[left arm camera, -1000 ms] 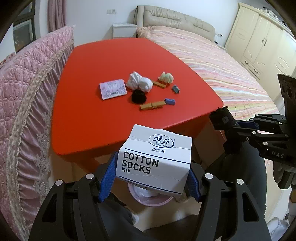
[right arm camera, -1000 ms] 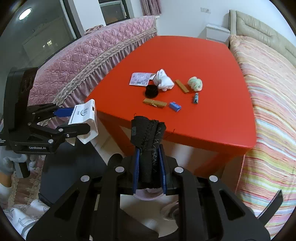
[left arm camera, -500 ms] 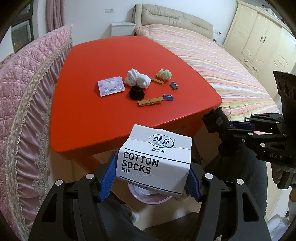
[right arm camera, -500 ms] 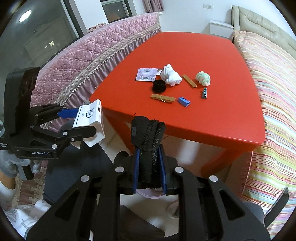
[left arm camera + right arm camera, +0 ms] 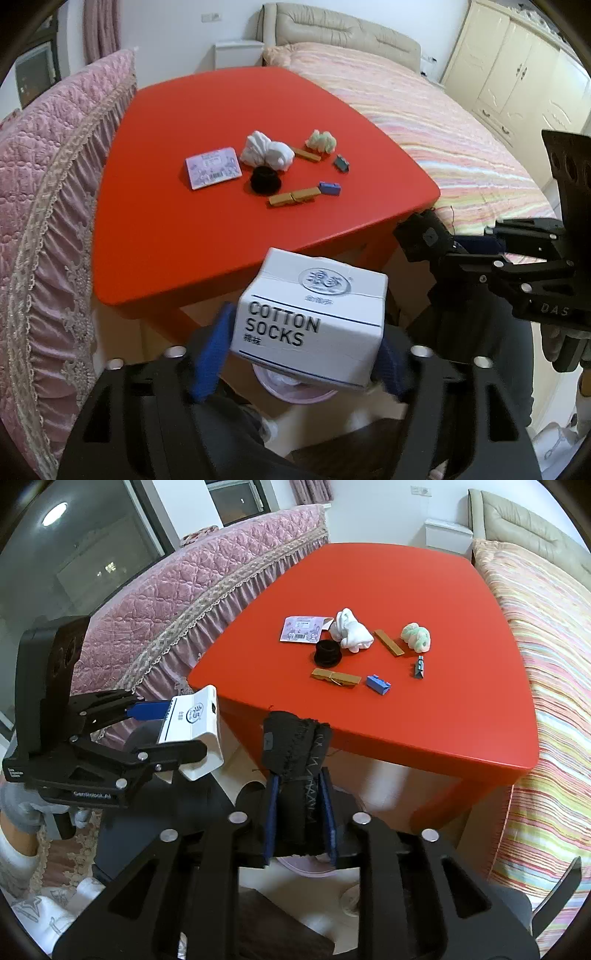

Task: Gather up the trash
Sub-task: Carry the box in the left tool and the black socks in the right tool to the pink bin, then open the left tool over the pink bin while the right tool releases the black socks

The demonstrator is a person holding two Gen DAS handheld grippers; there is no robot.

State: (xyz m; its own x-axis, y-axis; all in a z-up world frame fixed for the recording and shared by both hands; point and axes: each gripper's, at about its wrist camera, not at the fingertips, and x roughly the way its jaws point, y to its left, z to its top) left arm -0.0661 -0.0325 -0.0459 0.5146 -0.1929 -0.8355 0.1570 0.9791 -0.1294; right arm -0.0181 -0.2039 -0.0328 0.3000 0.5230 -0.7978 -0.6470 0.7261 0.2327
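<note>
My left gripper (image 5: 299, 354) is shut on a white "COTTON SOCKS" box (image 5: 314, 317), held in front of the red table's near edge, above a pink bin (image 5: 295, 391). The box also shows in the right wrist view (image 5: 195, 731). My right gripper (image 5: 301, 812) is shut on a black folded cloth (image 5: 295, 753), also above the pink bin (image 5: 310, 866). On the red table (image 5: 424, 709) lie a white wad (image 5: 351, 631), a black ring (image 5: 327, 653), a printed card (image 5: 301, 629), wooden pieces (image 5: 334, 677), a blue piece (image 5: 378, 685) and a green wad (image 5: 415, 637).
A pink quilted sofa (image 5: 40, 206) borders the table on the left. A striped bed (image 5: 443, 129) lies to the right, with cream wardrobes (image 5: 517, 74) beyond. A white nightstand (image 5: 236, 53) stands behind the table.
Both grippers have drawn back and down from the table, keeping hold of the box and the cloth. The table items have not moved.
</note>
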